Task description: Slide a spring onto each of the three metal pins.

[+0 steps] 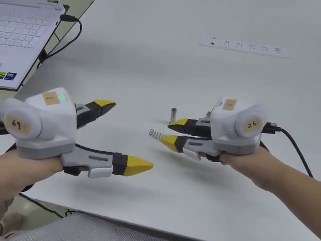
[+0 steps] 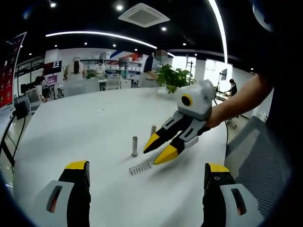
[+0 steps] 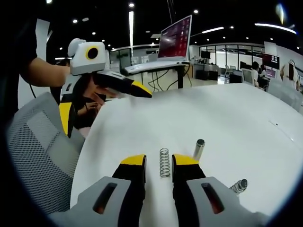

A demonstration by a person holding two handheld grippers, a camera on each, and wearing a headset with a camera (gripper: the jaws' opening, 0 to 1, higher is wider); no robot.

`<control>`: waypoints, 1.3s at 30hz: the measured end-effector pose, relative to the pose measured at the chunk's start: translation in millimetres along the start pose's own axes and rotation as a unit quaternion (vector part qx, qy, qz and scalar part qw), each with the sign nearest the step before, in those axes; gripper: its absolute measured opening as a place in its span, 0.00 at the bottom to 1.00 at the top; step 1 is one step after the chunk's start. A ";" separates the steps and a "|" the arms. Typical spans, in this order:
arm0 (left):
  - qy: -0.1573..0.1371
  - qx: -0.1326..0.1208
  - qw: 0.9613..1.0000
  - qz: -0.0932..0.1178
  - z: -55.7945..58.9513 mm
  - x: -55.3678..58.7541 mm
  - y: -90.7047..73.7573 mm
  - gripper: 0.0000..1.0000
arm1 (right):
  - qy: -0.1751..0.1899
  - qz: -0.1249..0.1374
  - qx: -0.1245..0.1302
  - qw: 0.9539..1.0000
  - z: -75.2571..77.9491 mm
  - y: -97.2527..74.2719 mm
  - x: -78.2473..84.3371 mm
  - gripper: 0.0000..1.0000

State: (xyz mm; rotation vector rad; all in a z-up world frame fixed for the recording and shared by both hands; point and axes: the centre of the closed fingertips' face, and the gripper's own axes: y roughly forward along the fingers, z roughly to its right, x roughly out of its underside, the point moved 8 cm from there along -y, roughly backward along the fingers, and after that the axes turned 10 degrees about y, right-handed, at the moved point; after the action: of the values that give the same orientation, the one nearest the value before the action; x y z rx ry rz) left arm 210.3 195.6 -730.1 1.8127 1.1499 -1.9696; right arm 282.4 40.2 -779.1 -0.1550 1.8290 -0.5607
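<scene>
A loose spring lies flat on the white table. My right gripper is open by a narrow gap, its yellow tips just short of the spring, which lies in line with the gap of the right gripper. A bare metal pin stands upright just beyond. A second pin looks coiled, as if a spring sits on it. My left gripper is wide open and holds nothing, facing the spring, the bare pin and the right gripper.
A white laptop with a black cable sits at the table's far left. A white power strip lies at the back. The table's front edge runs close under both hands, with a mesh chair beside it.
</scene>
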 end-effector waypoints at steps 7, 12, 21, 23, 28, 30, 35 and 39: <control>0.001 0.001 1.000 -0.003 0.9 -0.8 -0.9 0.98 | 0.005 -0.020 0.001 1.000 1.3 8.0 9.5 0.18; 0.001 0.001 1.000 -0.005 1.5 0.2 -1.7 0.98 | 0.011 -0.018 0.008 1.000 3.3 12.5 8.8 0.17; -0.001 0.003 1.000 -0.007 3.5 2.3 -3.7 0.98 | 0.023 -0.033 0.021 0.999 9.1 22.1 20.9 0.09; -0.002 0.003 1.000 -0.008 3.6 2.9 -3.4 0.98 | 0.020 -0.034 0.021 0.999 8.4 21.0 21.4 0.08; -0.002 0.007 1.000 -0.007 5.7 2.1 0.7 0.98 | 0.010 -0.041 0.017 0.999 7.8 20.1 21.9 0.08; -0.001 0.009 1.000 -0.007 6.3 1.7 2.3 0.98 | 0.013 -0.041 0.015 0.999 7.0 19.7 22.3 0.08; 0.001 0.015 1.000 -0.008 8.1 0.9 5.2 0.98 | 0.004 -0.041 0.014 0.999 2.3 15.9 22.7 0.08; 0.002 0.019 1.000 -0.008 8.5 0.1 7.4 0.98 | 0.001 -0.035 0.011 0.999 1.6 9.6 18.5 0.08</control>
State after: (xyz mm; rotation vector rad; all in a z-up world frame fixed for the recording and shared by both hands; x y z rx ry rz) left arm 208.7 185.0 -733.6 1.8327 1.1405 -2.0101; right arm 279.4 41.2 -799.7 -0.2040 1.8244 -0.6294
